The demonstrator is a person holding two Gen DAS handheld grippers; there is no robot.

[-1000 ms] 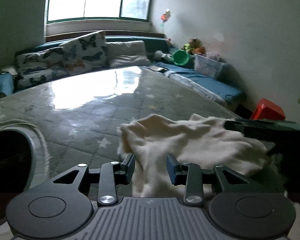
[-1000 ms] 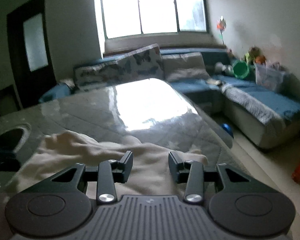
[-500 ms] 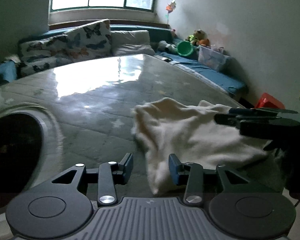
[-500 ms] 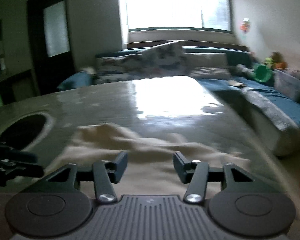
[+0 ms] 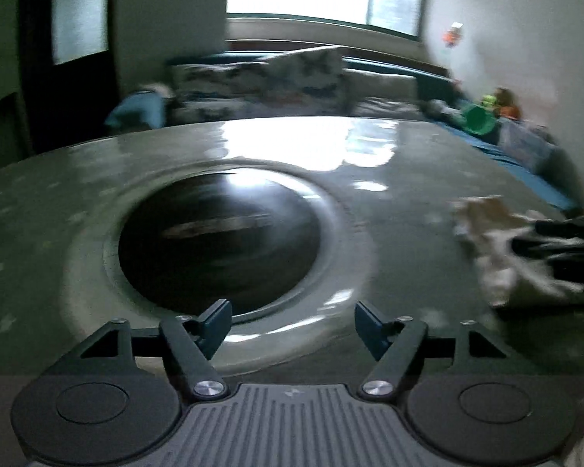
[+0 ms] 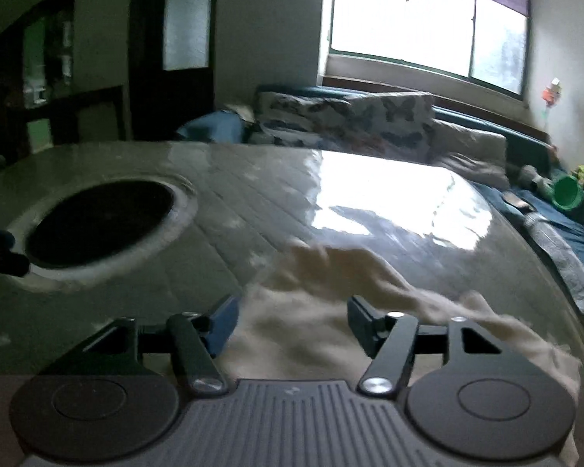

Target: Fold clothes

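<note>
Two grippers are seen over a shiny grey worktop (image 6: 253, 210) w/ small stars on it. Nothing is held by either one. The left gripper (image 5: 290, 325) is spread wide, and its jaws have just been opening; only bare worktop and a big dark round hole (image 5: 218, 237) are seen between them, so no cloth is there. It is pointed away from the cloth, prob. because that side has been let go. The right gripper (image 6: 292, 325) is wide too, jaws also just opened. The cream fluffy cloth (image 6: 331, 311) lies flat under and past it, but it isn't pinched by the pads.

The cloth is near the right edge of the worktop, well apart from the hole. In the left view it is seen far right (image 5: 498, 257), blurry, w/ the other gripper's dark fingers over it. It looks lumpy, not neat, so the fold is prob. not done yet. A couch w/ butterfly pillows (image 6: 346, 120) is behind, by a bright window (image 6: 428, 31).
</note>
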